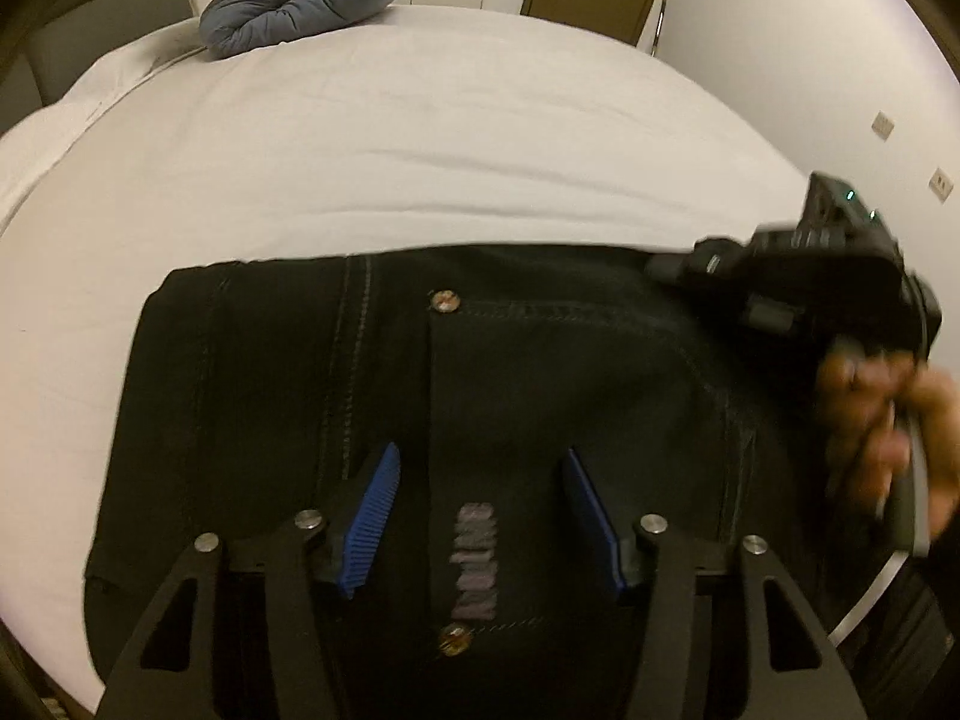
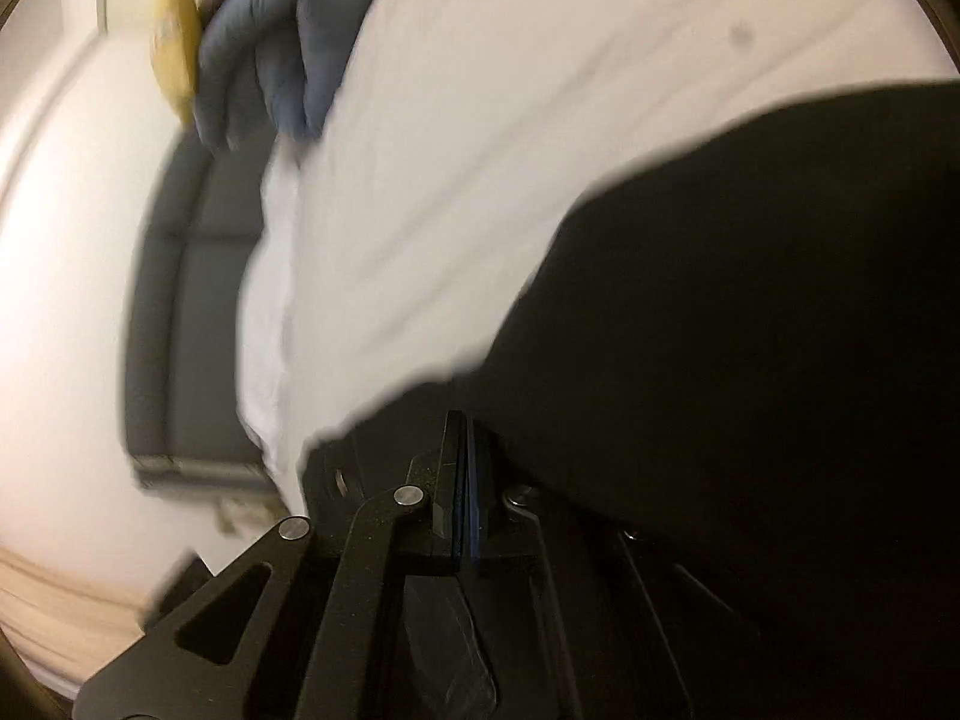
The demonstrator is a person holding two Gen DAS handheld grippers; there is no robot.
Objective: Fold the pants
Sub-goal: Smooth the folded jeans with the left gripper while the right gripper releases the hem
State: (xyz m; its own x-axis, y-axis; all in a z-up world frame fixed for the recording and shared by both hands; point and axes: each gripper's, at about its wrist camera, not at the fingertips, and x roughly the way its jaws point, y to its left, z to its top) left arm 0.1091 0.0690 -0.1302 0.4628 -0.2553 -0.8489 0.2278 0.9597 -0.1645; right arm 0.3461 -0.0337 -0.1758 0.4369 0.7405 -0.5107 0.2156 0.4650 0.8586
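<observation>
Black denim pants lie folded on the white bed. Left gripper hovers spread above them; right gripper is clenched, fabric grip uncertain. Smooth the fold flat, keeping edges aligned.

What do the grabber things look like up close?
The left gripper has flat black metal linkage arms with silver rivets and ribbed blue pads. The right gripper matches it: black arms, silver rivets, blue pads. A bare hand holds its black handle.
</observation>
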